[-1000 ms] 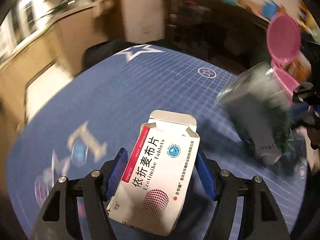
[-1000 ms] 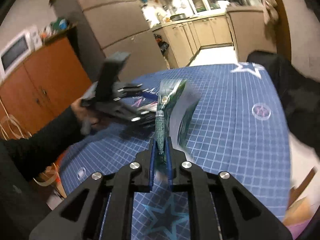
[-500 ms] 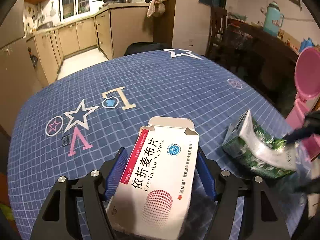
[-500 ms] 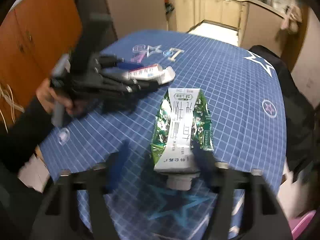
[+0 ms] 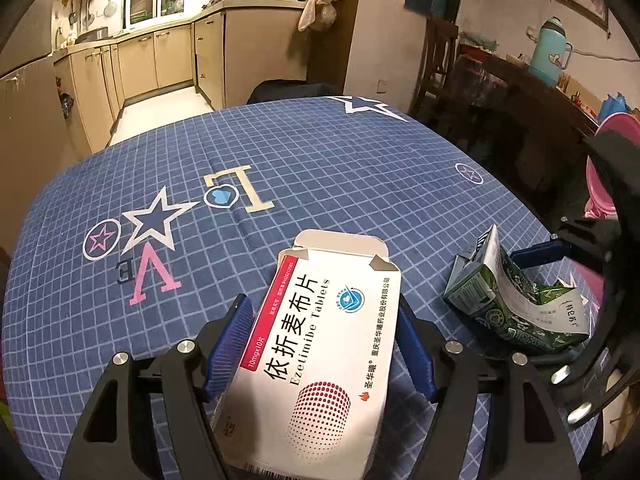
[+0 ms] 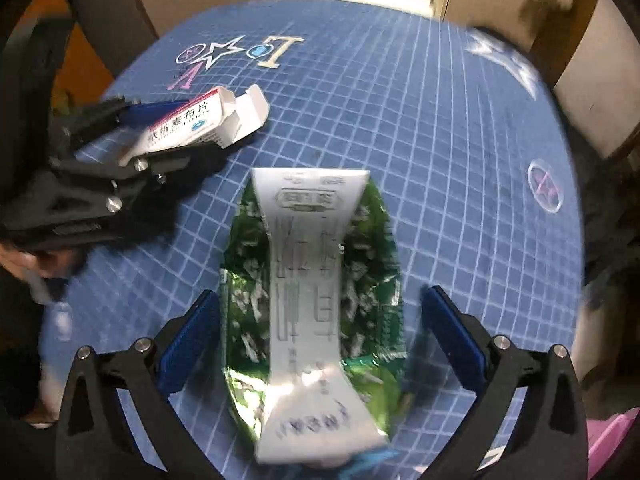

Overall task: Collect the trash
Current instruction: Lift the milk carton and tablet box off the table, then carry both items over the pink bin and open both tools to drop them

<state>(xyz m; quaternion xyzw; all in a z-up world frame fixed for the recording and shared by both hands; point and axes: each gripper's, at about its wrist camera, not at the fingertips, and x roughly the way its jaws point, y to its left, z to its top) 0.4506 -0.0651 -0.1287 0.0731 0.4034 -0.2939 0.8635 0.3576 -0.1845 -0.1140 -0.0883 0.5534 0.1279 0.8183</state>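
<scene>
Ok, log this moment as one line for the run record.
left hand-held gripper: shut on white cardboard tablet box | right hand-held gripper: open, jaws just opened | crushed green-and-white milk carton: lying between them on blue checked tablecloth

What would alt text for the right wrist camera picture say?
A crushed green-and-white drink carton lies on a blue checked tablecloth between the right gripper's wide-open blue pads, untouched. At left, the left gripper holds a white tablet box.

White tablet box (image 5: 320,360) with red stripe, end flaps open, clamped between the left gripper's (image 5: 324,344) pads above the cloth. Crushed green-and-white milk carton (image 6: 312,304) lies flat between the right gripper's (image 6: 320,332) spread fingers, untouched.
</scene>
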